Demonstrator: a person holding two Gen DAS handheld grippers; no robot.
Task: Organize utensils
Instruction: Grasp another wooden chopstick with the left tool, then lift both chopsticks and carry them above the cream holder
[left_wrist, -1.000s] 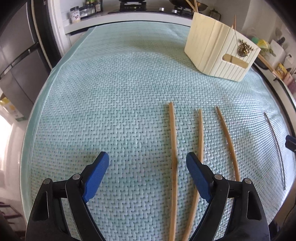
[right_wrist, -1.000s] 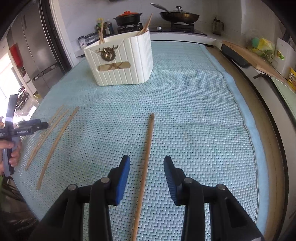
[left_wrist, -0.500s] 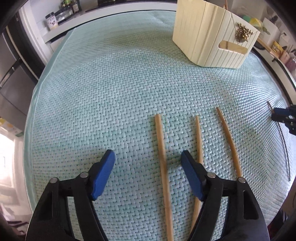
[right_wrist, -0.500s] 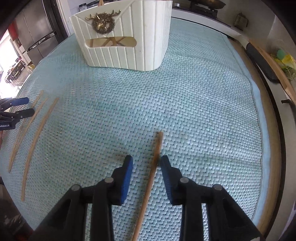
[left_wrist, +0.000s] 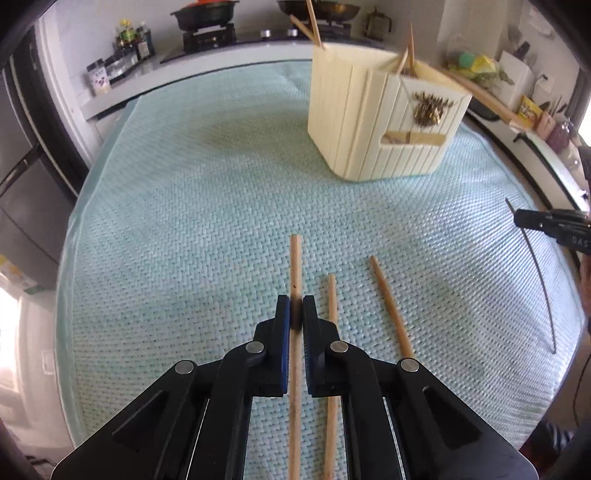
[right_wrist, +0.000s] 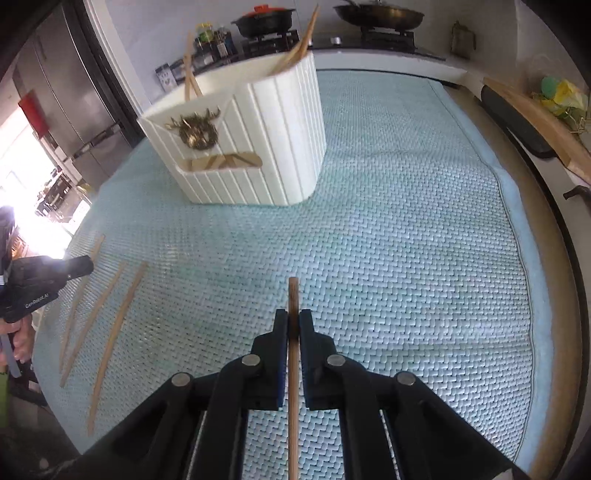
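Observation:
My left gripper (left_wrist: 295, 308) is shut on a light wooden chopstick (left_wrist: 295, 258) that points away along the fingers. Two more chopsticks (left_wrist: 331, 306) (left_wrist: 389, 306) lie on the mat just to its right. My right gripper (right_wrist: 293, 321) is shut on a darker wooden chopstick (right_wrist: 293, 291), which also shows at the far right of the left wrist view (left_wrist: 537, 273). The cream ribbed utensil holder (left_wrist: 373, 122) (right_wrist: 258, 144) stands upright further back and holds several chopsticks. The loose chopsticks (right_wrist: 114, 325) also show at the left of the right wrist view.
A pale green woven mat (left_wrist: 184, 206) covers the table. A counter behind carries a stove with pans (right_wrist: 376, 16) and jars (left_wrist: 122, 48). A wooden board (right_wrist: 535, 118) lies along the right edge. A fridge (right_wrist: 62, 92) stands at the left.
Both grippers have closed, each on the chopstick that lay between its fingers. Both views have tilted up and the holder looks nearer.

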